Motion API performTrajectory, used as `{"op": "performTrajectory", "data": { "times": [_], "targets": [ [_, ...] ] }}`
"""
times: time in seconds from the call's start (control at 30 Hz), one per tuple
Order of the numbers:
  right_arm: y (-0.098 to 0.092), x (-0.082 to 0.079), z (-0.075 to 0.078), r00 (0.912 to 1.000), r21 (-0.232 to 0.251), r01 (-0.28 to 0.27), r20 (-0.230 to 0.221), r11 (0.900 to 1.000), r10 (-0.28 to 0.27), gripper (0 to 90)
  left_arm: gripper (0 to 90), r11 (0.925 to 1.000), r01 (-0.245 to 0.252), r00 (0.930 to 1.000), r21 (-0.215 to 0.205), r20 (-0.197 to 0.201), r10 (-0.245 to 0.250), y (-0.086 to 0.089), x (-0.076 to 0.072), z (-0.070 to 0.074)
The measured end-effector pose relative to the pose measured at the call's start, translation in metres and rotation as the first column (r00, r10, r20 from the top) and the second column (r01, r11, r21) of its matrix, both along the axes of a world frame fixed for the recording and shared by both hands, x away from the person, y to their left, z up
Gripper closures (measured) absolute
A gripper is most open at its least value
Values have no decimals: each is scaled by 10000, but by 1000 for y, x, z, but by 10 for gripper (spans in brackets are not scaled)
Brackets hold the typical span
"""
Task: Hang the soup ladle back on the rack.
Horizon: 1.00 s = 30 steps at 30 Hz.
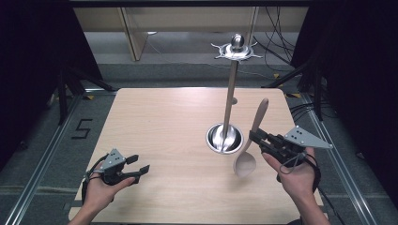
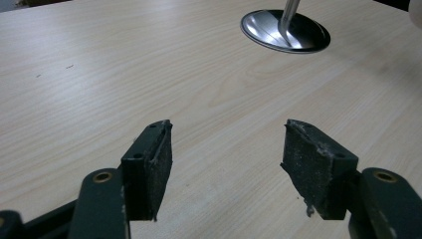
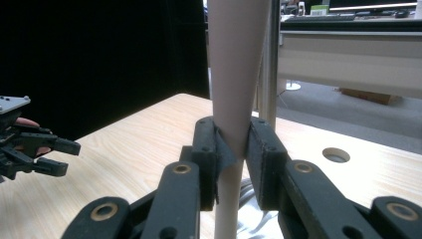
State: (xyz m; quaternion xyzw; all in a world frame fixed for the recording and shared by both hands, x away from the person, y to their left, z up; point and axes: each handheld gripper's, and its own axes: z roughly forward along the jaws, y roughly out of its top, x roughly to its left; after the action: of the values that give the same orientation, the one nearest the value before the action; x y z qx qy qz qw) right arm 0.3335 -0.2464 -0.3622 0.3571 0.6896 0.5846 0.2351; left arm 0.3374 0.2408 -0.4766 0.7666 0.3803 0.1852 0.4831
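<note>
Although the right gripper [image 1: 257, 137] hid a short stretch of the handle, its jaws were plainly clamped on the pale wooden spoon [image 1: 251, 140], which hung over the table [image 1: 155, 122] just right of the stand's base, bowl end low and handle slanting up and away. In the right gripper view the spoon's [image 3: 234, 74] top ran out of frame and its smooth, tapering handle covered much of the metal pole behind it. The utensil stand [image 1: 231, 101] was polished steel: a round, mirror-like base, a slim upright pole, and a spiked disc with a ball on top. Its pole [image 2: 290, 15] was cut off in the left gripper view. The left gripper [image 1: 139, 165] rested low near the table's front left, its rough black pads [image 2: 318, 164] apart with nothing between them above light, fine-grained wood.
</note>
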Motion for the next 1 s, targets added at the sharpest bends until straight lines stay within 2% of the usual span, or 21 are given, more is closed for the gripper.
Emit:
{"op": "performTrajectory", "data": {
  "times": [0.07,0.17,0.2,0.23,0.4,0.47,0.53,0.57,0.6,0.7,0.77,0.8,0.87,0.97,1.0],
  "targets": [
    [0,1,0,10000,-118,39,78,9999,-38,762,354,9999,-37,10000,-135,-26,37,-1,0,0],
    [2,2,-1,9998,4,8,-210,10000,-7,761,354,9999,75,10000,92,15,-75,0,0,1],
    [3,1,-1,9993,119,-64,-361,9999,68,762,354,10000,21,10000,-46,-62,-21,-2,0,2],
    [2,3,-1,9998,-65,-93,-175,9999,92,762,354,9998,208,9997,13,97,-208,-1,1,2],
    [1,4,1,9993,-273,284,-238,9992,-290,762,354,9997,237,9996,23,134,-238,-3,3,4],
    [2,3,2,9987,-52,336,-384,9994,-338,761,354,9994,335,9993,60,185,-336,-3,5,4],
    [1,5,5,9989,-252,427,-168,9988,-431,761,354,9995,317,9993,27,196,-317,-4,5,5],
    [2,3,6,9973,-163,631,-378,9979,-637,761,354,9994,343,9991,39,244,-344,-4,5,5],
    [0,5,7,9981,-295,584,-188,9979,-589,761,353,9994,328,9991,65,256,-329,-4,5,6],
    [-2,6,12,9965,-381,808,-197,9960,-816,761,353,9994,351,9991,66,221,-352,-3,4,5],
    [-4,8,15,9966,-236,748,-343,9969,-756,760,353,9990,441,9987,67,256,-443,-3,4,5],
    [-7,12,16,9989,-337,389,-243,9987,-398,760,353,9993,379,9989,69,260,-380,-2,3,5],
    [-10,17,17,9991,-373,247,-335,9990,-259,760,352,9991,423,9987,18,281,-423,-1,2,6],
    [-17,25,18,9990,-502,-336,-319,9982,320,759,352,9996,288,9992,59,279,-289,1,1,7],
    [-17,26,17,9976,-447,-531,-468,9976,510,760,353,9996,273,9993,85,256,-275,1,2,7]
  ]
}}
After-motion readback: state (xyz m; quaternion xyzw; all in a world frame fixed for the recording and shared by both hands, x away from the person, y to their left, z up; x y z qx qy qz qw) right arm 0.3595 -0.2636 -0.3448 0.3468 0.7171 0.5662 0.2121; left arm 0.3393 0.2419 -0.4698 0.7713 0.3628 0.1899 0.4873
